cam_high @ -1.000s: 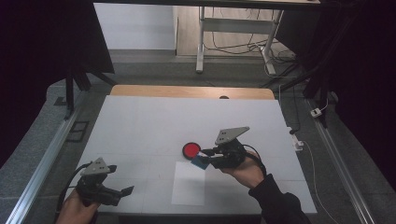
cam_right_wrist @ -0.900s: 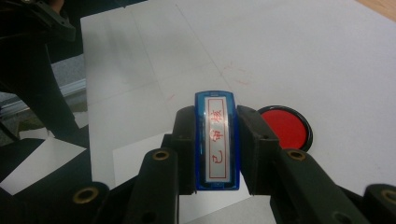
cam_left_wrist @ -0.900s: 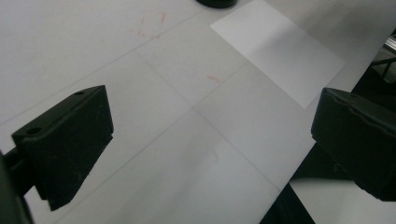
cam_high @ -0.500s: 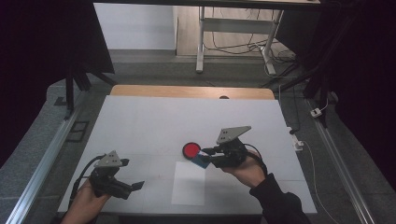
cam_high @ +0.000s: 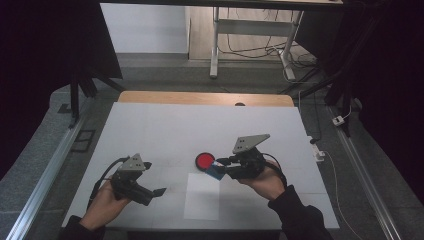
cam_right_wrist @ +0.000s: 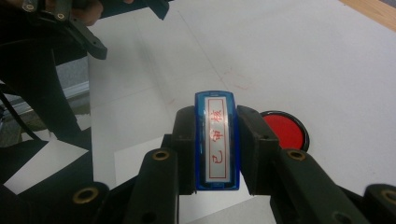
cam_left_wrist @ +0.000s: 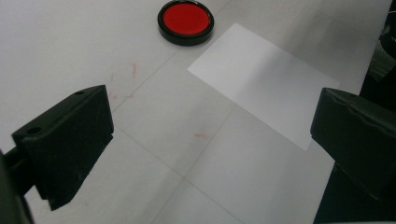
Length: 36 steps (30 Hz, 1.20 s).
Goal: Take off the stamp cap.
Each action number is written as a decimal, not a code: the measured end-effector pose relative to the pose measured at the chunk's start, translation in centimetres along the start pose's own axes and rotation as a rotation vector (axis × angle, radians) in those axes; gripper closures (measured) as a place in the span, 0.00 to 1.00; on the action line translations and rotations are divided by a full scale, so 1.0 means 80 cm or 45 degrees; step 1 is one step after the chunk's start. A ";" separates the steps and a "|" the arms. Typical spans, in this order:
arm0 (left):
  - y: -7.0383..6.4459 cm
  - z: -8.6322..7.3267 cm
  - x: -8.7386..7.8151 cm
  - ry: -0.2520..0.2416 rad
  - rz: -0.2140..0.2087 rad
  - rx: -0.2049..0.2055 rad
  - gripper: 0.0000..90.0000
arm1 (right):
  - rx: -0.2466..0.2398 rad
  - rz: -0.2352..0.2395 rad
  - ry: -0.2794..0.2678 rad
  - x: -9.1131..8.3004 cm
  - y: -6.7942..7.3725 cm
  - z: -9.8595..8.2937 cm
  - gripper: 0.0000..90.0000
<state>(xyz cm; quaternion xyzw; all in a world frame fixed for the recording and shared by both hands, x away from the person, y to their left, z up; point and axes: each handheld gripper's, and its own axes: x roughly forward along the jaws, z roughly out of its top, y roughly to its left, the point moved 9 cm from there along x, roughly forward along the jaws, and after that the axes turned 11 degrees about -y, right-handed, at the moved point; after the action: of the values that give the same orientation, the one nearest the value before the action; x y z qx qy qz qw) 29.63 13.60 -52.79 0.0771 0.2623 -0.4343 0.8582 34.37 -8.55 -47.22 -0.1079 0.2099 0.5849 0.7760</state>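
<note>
A blue stamp point(cam_right_wrist: 216, 140) with red characters on its silver face sits clamped between the jaws of my right gripper point(cam_high: 220, 167), just right of a round red ink pad point(cam_high: 204, 161) in a black case. The ink pad point(cam_left_wrist: 186, 20) also lies ahead of my left gripper, and part of it point(cam_right_wrist: 284, 129) peeks out behind the right jaw. A white sheet of paper point(cam_high: 202, 196) lies flat near the table's front edge. My left gripper point(cam_high: 156, 193) hovers open at the front left, its jaws wide apart over the bare table, the paper point(cam_left_wrist: 264, 83) ahead of it.
The white table point(cam_high: 165, 130) has a wooden strip point(cam_high: 205, 98) along its far edge. Metal rails point(cam_high: 45, 175) run down both sides. A desk frame and cables point(cam_high: 250, 40) stand on the floor beyond.
My left gripper has moved right and forward along the front of the table towards the paper. The right gripper with the stamp has stayed beside the ink pad.
</note>
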 end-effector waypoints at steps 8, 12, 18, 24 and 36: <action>-0.004 0.018 0.013 -0.033 -0.053 0.035 0.01 | -0.003 0.011 -0.012 0.000 0.001 0.004 0.78; -0.007 0.024 0.022 -0.047 -0.112 0.025 0.01 | -0.015 0.016 -0.019 0.000 0.002 0.006 0.78; -0.011 0.030 0.039 -0.022 -0.173 0.076 0.00 | -0.017 0.029 -0.019 0.001 0.004 0.008 0.78; -0.013 0.039 0.054 -0.022 -0.218 0.132 0.00 | -0.028 0.049 -0.024 0.002 0.008 0.011 0.78; -0.024 0.055 0.082 -0.046 -0.312 0.201 0.00 | -0.056 0.090 -0.023 0.007 0.016 0.016 0.78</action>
<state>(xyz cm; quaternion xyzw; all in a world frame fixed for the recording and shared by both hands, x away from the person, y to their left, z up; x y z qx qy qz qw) 33.02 6.22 -52.26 0.1038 0.2195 -0.5565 0.7946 33.53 -7.16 -46.23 -0.1122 0.1936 0.6172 0.7543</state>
